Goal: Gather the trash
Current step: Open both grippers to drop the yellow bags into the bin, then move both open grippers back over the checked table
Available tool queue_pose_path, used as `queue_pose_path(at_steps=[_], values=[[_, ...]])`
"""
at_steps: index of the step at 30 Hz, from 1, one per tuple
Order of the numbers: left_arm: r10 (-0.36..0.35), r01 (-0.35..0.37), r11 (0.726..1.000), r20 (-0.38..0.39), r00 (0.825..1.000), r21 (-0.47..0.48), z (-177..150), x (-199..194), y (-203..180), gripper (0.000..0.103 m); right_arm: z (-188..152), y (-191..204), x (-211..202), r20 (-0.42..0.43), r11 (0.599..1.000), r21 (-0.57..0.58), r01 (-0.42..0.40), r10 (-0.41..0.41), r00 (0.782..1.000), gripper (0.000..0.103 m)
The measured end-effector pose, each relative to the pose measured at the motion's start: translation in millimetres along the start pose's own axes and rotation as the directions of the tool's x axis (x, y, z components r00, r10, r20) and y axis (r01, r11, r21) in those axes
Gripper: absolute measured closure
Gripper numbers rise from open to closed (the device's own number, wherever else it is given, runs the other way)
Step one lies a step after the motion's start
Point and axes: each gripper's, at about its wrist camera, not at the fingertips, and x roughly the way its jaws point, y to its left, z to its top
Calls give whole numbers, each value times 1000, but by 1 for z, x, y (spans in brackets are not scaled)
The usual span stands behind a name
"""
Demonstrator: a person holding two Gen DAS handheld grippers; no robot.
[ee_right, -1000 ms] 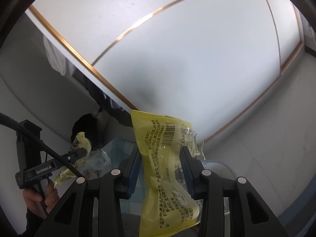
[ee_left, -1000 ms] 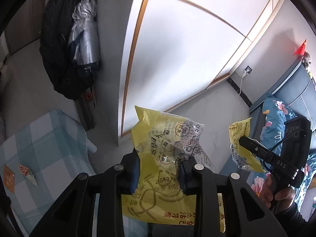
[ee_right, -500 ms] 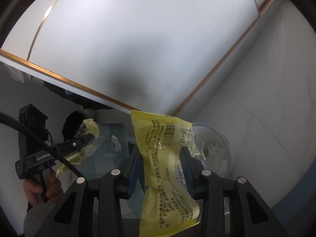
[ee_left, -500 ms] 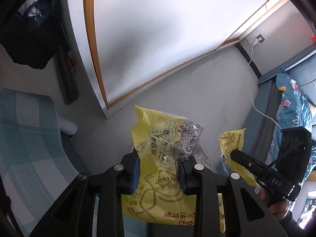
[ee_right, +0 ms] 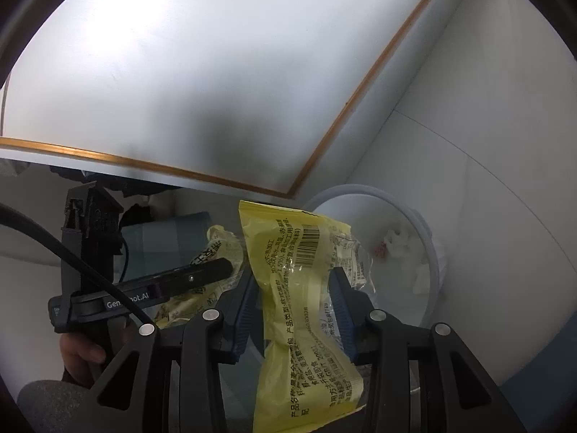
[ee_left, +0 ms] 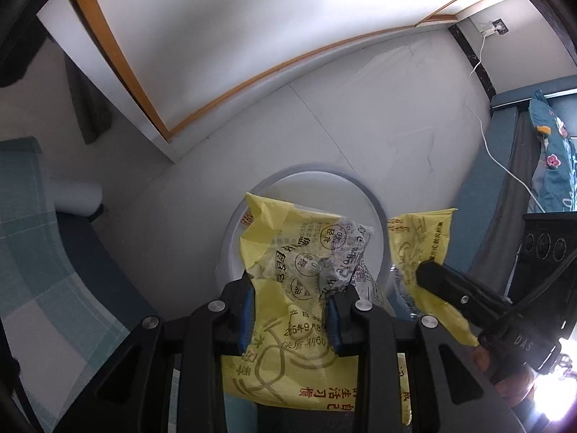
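Both claws are clenched on snack wrappers, held over a white bin on the floor.

Left claw [ee_left: 290,306]: its blue-padded fingers [ee_left: 247,310] pinch a crumpled yellow wrapper [ee_left: 288,252] w/ clear patches and printed text. The wrapper sticks up past the fingertips and also hangs down below them. Seen from the left wrist cam, its top edge overlaps the round rim of the trash bin [ee_left: 375,202], which sits on pale floor tiles [ee_left: 360,108] near a white wall panel w/ wooden trim [ee_left: 119,57].

Right claw [ee_right: 294,310]: gripping a second yellow wrapper [ee_right: 299,288], barcode side showing, pinched about mid-length so the top stands above the pads and the bottom droops below. From the right wrist cam the bin [ee_right: 429,252] is just right of and behind this wrapper; white crumpled tissue [ee_right: 398,241] lies inside it.

The two claws are close side by side: the right one shows at the right edge of the left cam, and the left one, w/ its wrapper, shows at the left of the right cam, a hand [ee_right: 81,353] on its grip.

Other bits: a white charging cable [ee_left: 483,126] runs from a wall socket toward a bed w/ floral blue bedding [ee_left: 551,166]; a checked teal cloth [ee_left: 32,245] sits far left.
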Motion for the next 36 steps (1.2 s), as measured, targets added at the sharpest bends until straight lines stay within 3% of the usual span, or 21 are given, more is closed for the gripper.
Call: queue_pose_path(at_steps=[5,11,13,17,20,23,25,31,36], values=[[24,-22,999,-85,996,29,1,21,-2,76,7,-3,17,-24,999,28,-19,20,1000,60],[13,-14,1000,-152,988,-8,3,46,-2,75,9,-20,20,-33,995,100,3,1,999,53],[42,-42,999,-157,987,3,3,49,-2,71,8,-19,20,-43,997,80,18,-14,999,53],[17,-16,1000,-172,985,10,3,55,-7,55,2,-16,26,-62,997,39,65,-62,996,49],[66,-56,996,-146,987,71,3,54,-19,50,-1,-18,21,-54,996,28,86,-84,995,48],[79,-67,993,-131,988,92,4,47,-24,39,-4,-20,11,-45,995,26,96,-94,994,46],[61,-50,994,-111,992,96,5,46,-21,38,-5,-21,4,-37,995,24,100,-99,994,45],[-29,37,995,-86,996,94,4,40,-18,19,-11,-18,-13,30,987,-23,157,-156,987,42],[-85,91,992,-77,993,81,5,35,-21,17,-17,-20,-25,59,986,-32,163,-161,985,41]])
